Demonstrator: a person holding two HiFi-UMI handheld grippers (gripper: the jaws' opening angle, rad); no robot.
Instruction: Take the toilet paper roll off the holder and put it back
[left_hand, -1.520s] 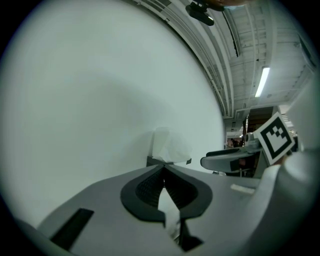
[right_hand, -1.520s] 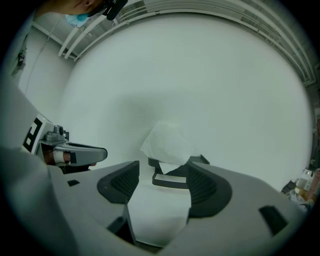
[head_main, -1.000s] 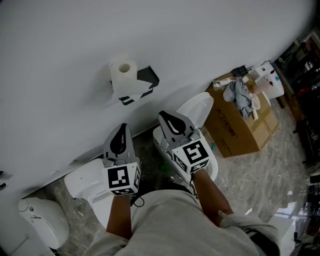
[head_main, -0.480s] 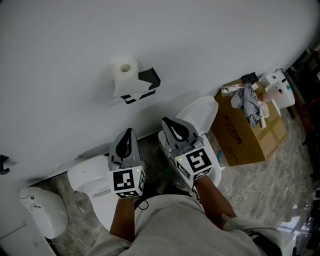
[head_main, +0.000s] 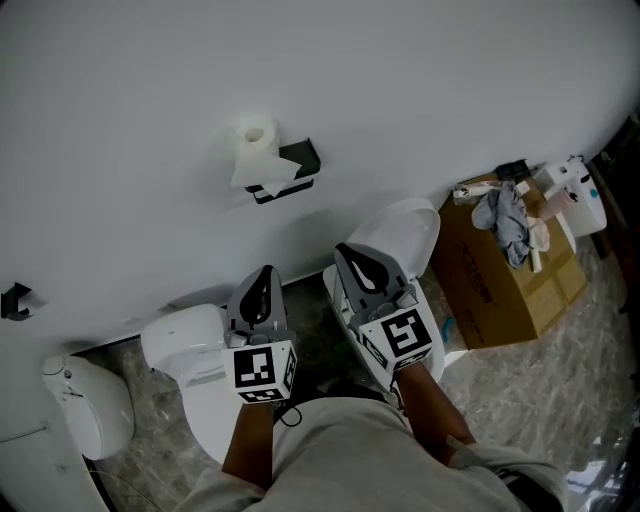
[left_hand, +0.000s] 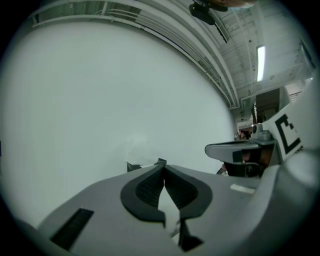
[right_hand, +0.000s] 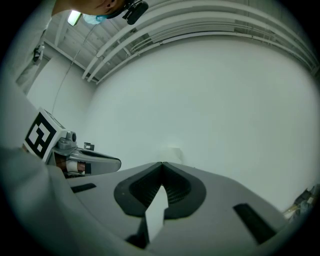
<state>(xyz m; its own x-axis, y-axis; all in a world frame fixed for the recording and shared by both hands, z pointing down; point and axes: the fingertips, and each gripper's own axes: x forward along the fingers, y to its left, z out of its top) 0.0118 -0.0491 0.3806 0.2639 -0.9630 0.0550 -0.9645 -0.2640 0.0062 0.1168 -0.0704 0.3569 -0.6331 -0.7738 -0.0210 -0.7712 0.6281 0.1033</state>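
Plainly failing to read three-o'clock cardboard box (head_main: 510, 285) print; pulling left gripper (head_main: 266, 272) and right gripper (head_main: 346, 250), both pinched shut, empty, back from toilet paper roll (head_main: 256, 150).

I count one toilet paper roll (head_main: 255, 148), one holder (head_main: 296, 160), one cardboard box (head_main: 510, 285), and two hand-held grippers: the left hand-held gripper (head_main: 264, 276) and the right hand-held gripper (head_main: 348, 253).
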